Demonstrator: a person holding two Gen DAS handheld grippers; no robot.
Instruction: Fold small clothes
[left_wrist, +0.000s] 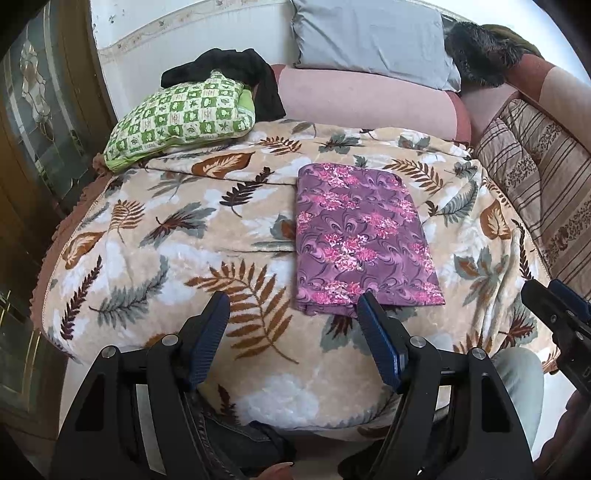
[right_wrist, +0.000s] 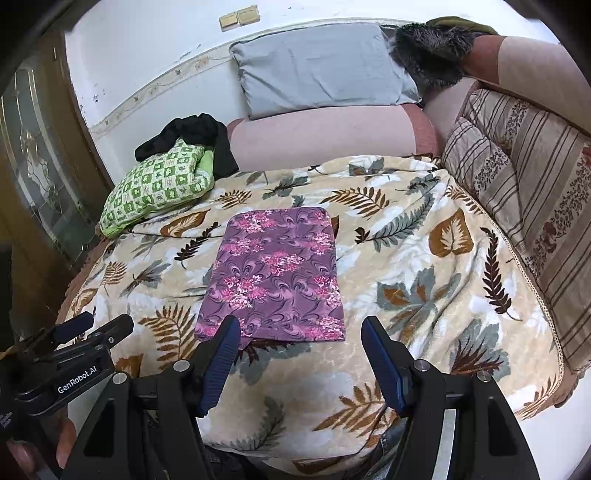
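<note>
A purple cloth with pink flowers (left_wrist: 362, 236) lies folded into a flat rectangle on the leaf-print blanket (left_wrist: 177, 236); it also shows in the right wrist view (right_wrist: 277, 273). My left gripper (left_wrist: 293, 308) is open and empty, hovering just short of the cloth's near edge, its right fingertip over the near left corner. My right gripper (right_wrist: 301, 332) is open and empty, also at the cloth's near edge. The right gripper's tip shows at the right edge of the left wrist view (left_wrist: 554, 302); the left gripper shows at the lower left of the right wrist view (right_wrist: 85, 332).
A green checked cushion (left_wrist: 177, 118) with a black garment (left_wrist: 236, 70) behind it sits at the back left. A grey pillow (left_wrist: 373, 40), pink bolster (left_wrist: 369, 103), dark furry item (left_wrist: 480, 51) and striped cushions (left_wrist: 535, 177) line the back and right. A glass door (left_wrist: 44, 122) stands left.
</note>
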